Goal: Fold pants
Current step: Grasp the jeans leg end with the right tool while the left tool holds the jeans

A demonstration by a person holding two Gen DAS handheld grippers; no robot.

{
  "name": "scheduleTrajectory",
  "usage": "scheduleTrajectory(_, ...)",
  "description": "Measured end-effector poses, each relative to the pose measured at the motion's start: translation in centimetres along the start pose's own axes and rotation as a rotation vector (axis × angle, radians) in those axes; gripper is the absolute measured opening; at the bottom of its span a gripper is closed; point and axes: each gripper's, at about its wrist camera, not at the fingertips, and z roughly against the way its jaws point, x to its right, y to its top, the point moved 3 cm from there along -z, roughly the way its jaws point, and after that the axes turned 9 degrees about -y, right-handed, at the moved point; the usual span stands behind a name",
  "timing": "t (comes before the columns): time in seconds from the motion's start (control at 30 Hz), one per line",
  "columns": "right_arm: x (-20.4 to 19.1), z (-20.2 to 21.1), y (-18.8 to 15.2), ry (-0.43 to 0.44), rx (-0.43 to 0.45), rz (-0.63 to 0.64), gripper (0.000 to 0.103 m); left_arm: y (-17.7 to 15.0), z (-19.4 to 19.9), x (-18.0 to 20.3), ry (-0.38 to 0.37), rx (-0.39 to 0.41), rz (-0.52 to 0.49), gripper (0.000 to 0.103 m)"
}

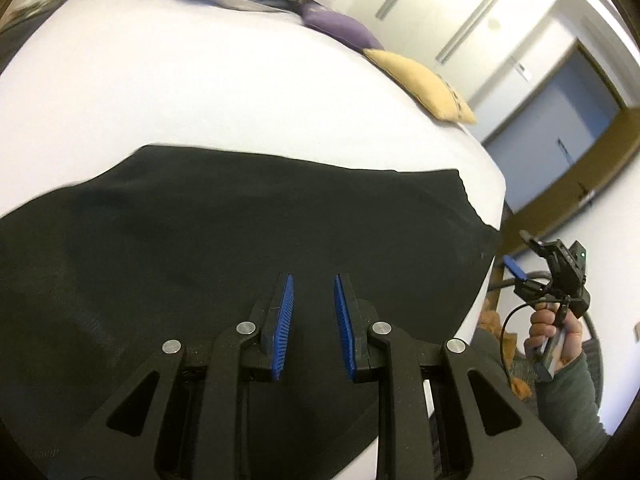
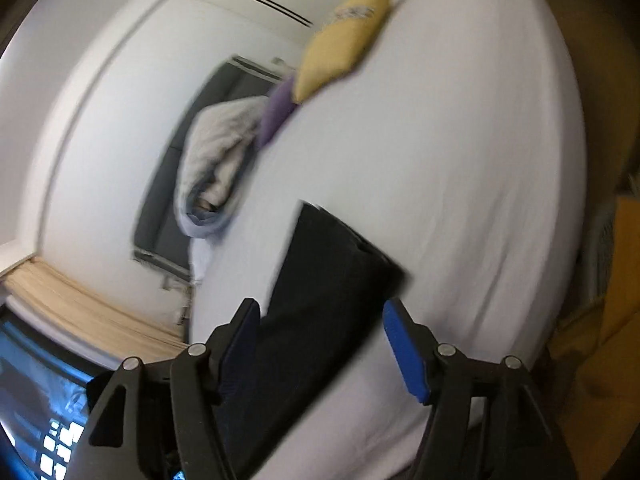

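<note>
Two grippers show over a white bed [image 1: 248, 92] with black pants [image 1: 224, 232] lying flat on it. The pants lie at the near end of the bed, by its edge, and their dark cloth hides any seams or pockets. In the left wrist view the pants run off the picture at the left and bottom, so their full shape cannot be seen.

The left gripper [image 1: 314, 280] hangs over the pants with its blue fingers [image 1: 285, 320] set a little apart. Nothing is between them, and whether their tips touch the cloth is hard to tell.

The right gripper [image 2: 320, 308] has its fingers spread wide. The pants show in the gap, but the fingers do not press on them. This view is blurry, and the left finger looks dark and smeared. In the left wrist view the right gripper [image 1: 520, 254] is small and off past the bed's edge, held by a hand [image 1: 554, 334] in a grey-green sleeve [image 1: 572, 404].

A yellow pillow [image 1: 420, 84] and a purple pillow [image 1: 340, 30] lie at the far edge of the bed. A crumpled pale blanket [image 2: 218, 164] is heaped at the far end, partly cut off in the left wrist view
</note>
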Motion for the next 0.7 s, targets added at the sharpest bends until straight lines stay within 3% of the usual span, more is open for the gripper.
scheduleTrajectory(0.07,1.7,-1.0,-0.4,0.018,-0.035,-0.084,0.067,0.4,-1.6,-0.8,0.004,-0.025,0.034,0.020)
scheduleTrajectory(0.13,3.2,-1.1,-0.8,0.041,-0.041,-0.125,0.067,-0.4,-4.1,-3.5,-0.021,-0.094,0.150,0.020)
scheduleTrajectory(0.23,4.9,0.3,-1.5,0.067,-0.028,-0.165,0.066,-1.4,-3.6,-5.9,-0.154,-0.024,0.281,0.020)
scheduleTrajectory(0.4,4.1,-0.9,-0.3,0.091,-0.022,-0.170,0.066,-1.1,-3.0,-5.5,-0.146,-0.024,0.285,0.020)
scheduleTrajectory(0.53,2.9,-1.4,-0.2,0.123,-0.033,-0.152,0.063,-1.0,-3.3,-4.4,-0.245,-0.021,0.303,0.020)
scheduleTrajectory(0.63,2.5,-2.0,-0.5,0.125,-0.041,-0.131,0.051,-1.2,-4.7,-3.9,-0.237,-0.042,0.303,0.020)
scheduleTrajectory(0.7,2.8,-2.8,-0.4,0.121,-0.051,-0.151,0.029,-1.5,-5.5,-5.1,-0.273,-0.045,0.359,0.020)
